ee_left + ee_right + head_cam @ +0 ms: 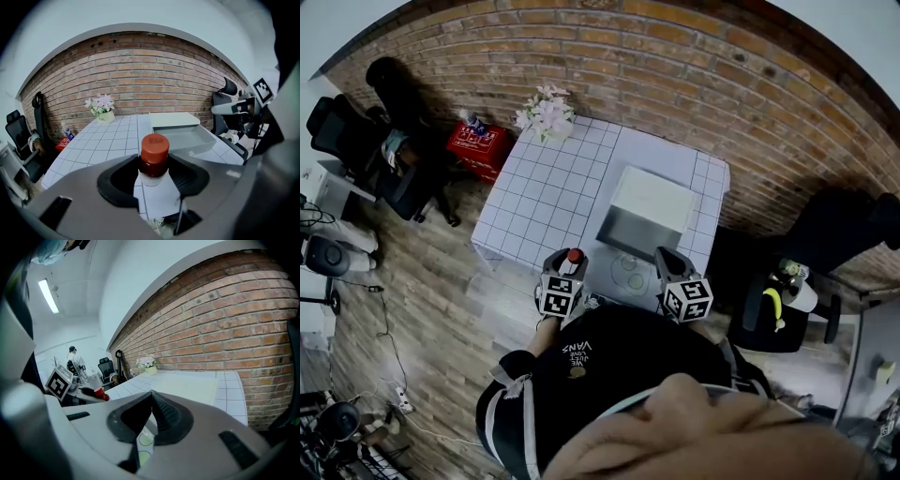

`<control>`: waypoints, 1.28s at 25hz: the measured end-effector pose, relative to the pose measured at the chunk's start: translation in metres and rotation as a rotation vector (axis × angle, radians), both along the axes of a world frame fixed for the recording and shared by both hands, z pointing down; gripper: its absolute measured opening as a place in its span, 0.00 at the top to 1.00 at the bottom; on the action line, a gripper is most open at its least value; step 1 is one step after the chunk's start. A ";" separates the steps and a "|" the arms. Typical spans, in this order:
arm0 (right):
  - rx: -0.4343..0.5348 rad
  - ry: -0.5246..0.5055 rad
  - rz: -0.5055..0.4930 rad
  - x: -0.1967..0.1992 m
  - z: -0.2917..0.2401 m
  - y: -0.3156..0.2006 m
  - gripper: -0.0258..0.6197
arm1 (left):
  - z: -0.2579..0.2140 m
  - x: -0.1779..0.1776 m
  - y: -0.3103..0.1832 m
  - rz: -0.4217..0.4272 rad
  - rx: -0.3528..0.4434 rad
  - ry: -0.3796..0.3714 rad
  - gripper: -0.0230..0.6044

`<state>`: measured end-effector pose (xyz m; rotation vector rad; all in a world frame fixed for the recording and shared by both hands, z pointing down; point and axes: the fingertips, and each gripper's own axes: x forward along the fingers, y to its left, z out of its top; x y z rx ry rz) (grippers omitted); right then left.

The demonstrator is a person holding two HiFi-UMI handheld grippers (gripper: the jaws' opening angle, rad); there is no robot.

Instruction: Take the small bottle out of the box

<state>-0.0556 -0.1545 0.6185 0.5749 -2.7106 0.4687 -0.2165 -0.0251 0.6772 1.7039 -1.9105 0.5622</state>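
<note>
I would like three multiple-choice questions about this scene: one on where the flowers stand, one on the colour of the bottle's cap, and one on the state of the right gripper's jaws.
1. Where do the flowers stand?
A. On the floor
B. On the far left corner of the table
C. On a chair

2. What colour is the cap of the bottle in the left gripper?
A. Blue
B. Yellow
C. Red

3. How do the jaws of the right gripper stand?
A. Together, with nothing between them
B. Closed on the bottle
C. Wide apart

Answers:
1 B: the head view shows them on the corner of the tiled top.
2 C: the left gripper view shows a red cap between the jaws.
3 A: the right gripper view shows the tips meeting.
</note>
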 end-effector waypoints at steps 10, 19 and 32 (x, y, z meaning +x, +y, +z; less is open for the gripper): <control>0.005 0.004 -0.057 -0.006 0.002 0.008 0.96 | 0.003 0.002 0.024 -0.090 0.002 0.016 0.64; 0.022 0.045 -0.097 -0.003 0.006 0.015 0.96 | 0.005 0.010 0.033 -0.118 0.002 0.024 0.64; 0.049 0.074 -0.096 0.002 0.009 0.020 0.96 | 0.004 0.015 0.034 -0.099 0.006 0.026 0.64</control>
